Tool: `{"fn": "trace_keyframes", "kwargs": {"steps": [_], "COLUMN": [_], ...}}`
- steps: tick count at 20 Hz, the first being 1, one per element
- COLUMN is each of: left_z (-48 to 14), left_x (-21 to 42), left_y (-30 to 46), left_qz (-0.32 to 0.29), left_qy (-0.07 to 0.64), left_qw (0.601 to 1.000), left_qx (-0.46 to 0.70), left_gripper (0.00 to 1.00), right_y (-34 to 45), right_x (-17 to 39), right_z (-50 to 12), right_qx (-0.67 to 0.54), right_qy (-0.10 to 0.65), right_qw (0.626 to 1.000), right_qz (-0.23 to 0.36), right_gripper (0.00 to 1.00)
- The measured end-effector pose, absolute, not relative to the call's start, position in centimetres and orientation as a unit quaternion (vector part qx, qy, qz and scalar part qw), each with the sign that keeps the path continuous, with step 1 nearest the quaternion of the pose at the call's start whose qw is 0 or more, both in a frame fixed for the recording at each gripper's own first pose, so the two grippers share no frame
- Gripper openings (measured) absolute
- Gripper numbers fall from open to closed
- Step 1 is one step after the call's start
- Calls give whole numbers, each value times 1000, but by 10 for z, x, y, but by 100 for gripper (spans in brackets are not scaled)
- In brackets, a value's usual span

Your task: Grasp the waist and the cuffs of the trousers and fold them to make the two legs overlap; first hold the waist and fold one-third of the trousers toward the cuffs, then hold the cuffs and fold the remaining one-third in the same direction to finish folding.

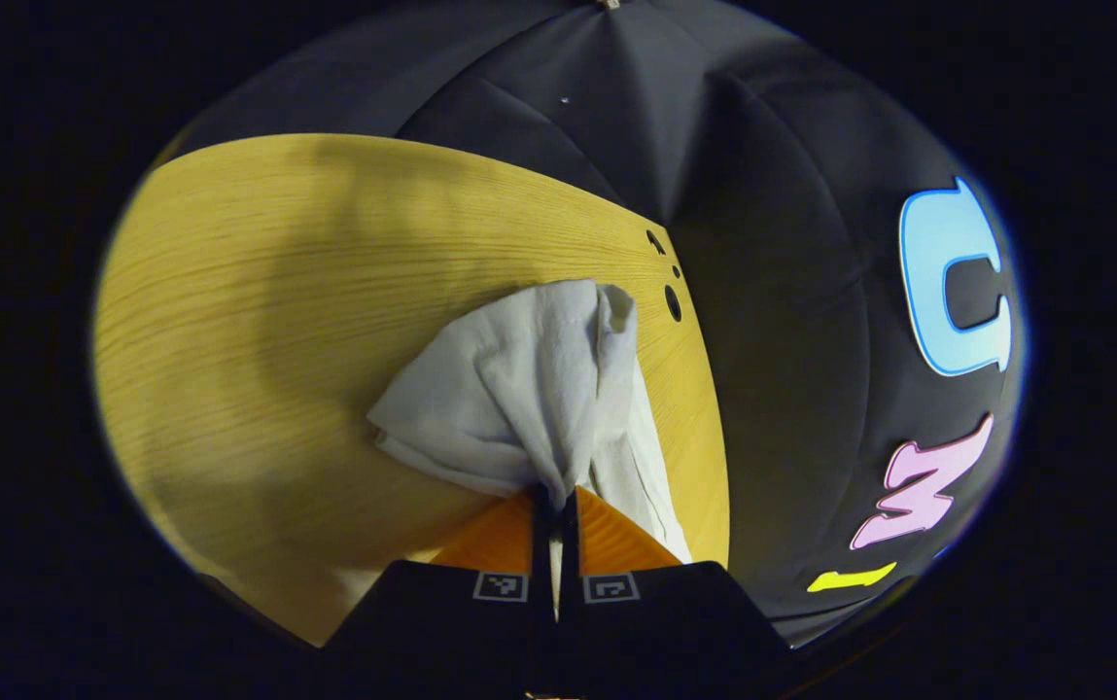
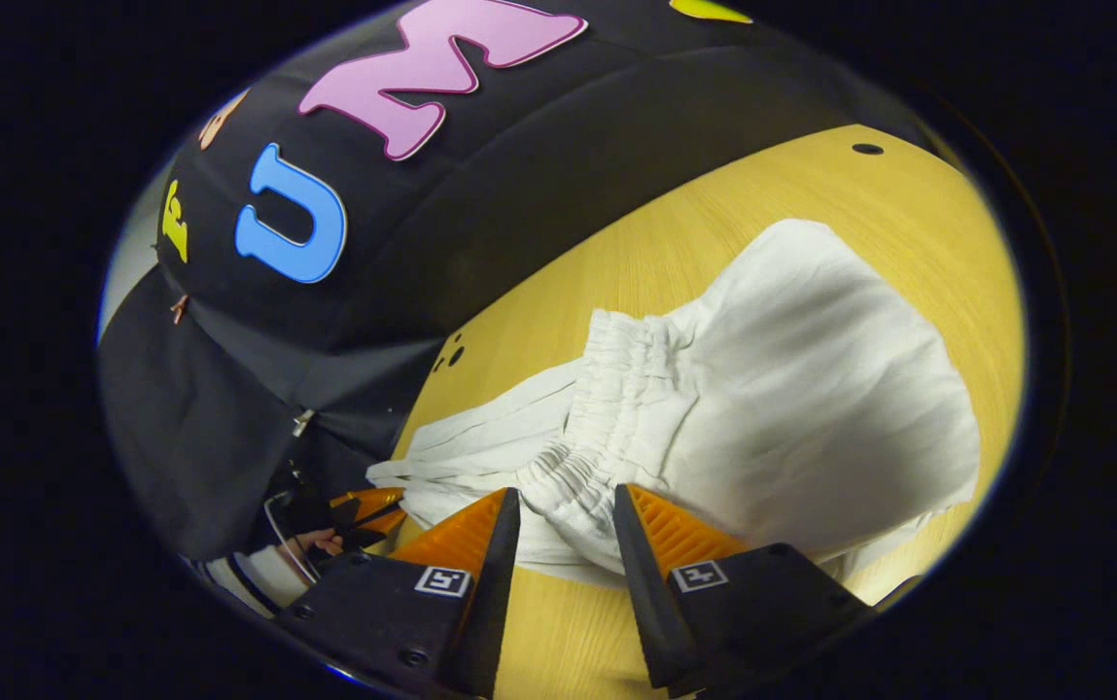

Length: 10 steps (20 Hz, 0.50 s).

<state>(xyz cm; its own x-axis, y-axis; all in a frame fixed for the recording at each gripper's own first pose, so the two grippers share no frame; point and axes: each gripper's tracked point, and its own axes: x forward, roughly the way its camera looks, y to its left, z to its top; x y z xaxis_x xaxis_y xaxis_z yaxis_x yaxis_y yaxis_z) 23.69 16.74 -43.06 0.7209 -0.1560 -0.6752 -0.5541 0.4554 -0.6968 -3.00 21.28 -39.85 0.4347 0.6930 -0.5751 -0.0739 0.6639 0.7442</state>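
White trousers lie on the wooden table. Their gathered elastic waist runs down toward my right gripper. That gripper is open, its fingers standing on either side of the waist's near end. One leg stretches away to my left gripper, which a hand holds at the lower left. In the left gripper view, my left gripper is shut on a bunched end of the white trousers, which rises off the table in folds.
The black cloth wall stands close behind the table's edge. Small dark holes mark the tabletop near that edge, with another hole at the far corner. A striped sleeve shows by the left gripper.
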Motion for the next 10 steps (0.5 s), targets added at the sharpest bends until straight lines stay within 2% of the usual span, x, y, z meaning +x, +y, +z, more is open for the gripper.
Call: {"fn": "trace_keyframes", "kwargs": {"steps": [3,10], "left_z": [-429,-412], "left_x": [237,232], "left_y": [170,171], "left_qz": [141,157], "left_qy": [344,320], "left_qw": [768,770], "left_qx": [-522,-529], "left_gripper": [6,6], "right_y": [212,147], "right_x": [-31,-23], "right_z": [-369,-335], "right_qx": [371,387], "right_qy": [462,437], "right_qw": [759,777], "right_qz": [268,234], "right_gripper": [71,71]}}
